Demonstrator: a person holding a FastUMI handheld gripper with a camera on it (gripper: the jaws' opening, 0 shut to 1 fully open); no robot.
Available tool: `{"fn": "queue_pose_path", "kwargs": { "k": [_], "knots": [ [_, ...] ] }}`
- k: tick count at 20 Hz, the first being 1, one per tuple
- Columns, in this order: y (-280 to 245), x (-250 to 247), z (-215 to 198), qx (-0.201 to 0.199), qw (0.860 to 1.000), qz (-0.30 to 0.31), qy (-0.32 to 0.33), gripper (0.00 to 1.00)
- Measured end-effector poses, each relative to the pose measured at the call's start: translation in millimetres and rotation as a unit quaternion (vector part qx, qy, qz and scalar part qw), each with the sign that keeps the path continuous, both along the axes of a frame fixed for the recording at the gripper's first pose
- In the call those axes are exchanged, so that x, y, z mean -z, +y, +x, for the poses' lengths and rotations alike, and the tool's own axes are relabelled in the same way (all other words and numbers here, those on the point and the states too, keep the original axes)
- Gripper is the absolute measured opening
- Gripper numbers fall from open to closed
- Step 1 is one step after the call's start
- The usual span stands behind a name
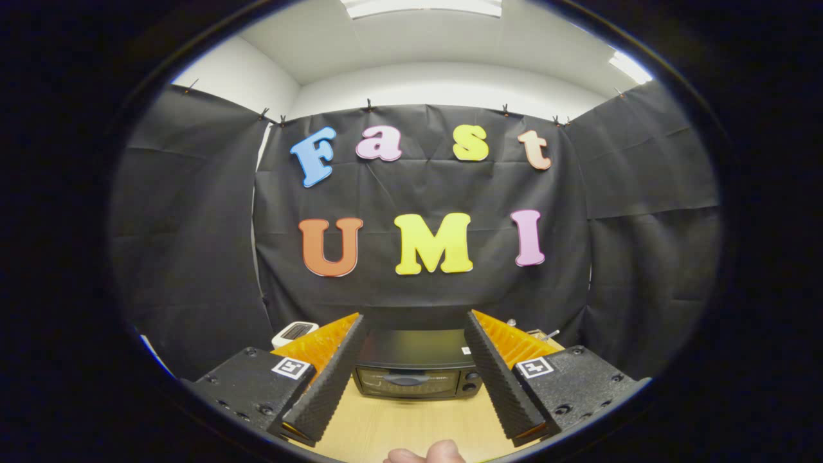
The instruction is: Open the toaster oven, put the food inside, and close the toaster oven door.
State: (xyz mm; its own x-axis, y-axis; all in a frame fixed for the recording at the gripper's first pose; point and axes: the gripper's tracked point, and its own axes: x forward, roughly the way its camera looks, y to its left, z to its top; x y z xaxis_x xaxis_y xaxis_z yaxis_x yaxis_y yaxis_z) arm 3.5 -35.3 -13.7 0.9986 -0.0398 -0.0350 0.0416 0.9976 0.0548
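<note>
Looks like we're at the very start imo: the toaster oven (416,372) sits on the bench (411,427) w/ its door shut, framed between the tool (411,411) fingers but a good way beyond them. Tool is spread wide, holding nothing, and I can't spot the food from here. Next move prob needs the tool brought in to the door handle (405,381) to pull the door down.
</note>
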Motion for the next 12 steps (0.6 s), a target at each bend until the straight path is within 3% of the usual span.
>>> {"fn": "queue_pose_path", "kwargs": {
  "k": [7, 12],
  "knots": [
    [-3.8, 15.6, 22.0, 0.007, 1.0, 0.008, 0.013, 1.0],
    [-6.5, 58.7, 57.0, 0.012, 0.998, 0.019, 0.054, 1.0]
  ]
}}
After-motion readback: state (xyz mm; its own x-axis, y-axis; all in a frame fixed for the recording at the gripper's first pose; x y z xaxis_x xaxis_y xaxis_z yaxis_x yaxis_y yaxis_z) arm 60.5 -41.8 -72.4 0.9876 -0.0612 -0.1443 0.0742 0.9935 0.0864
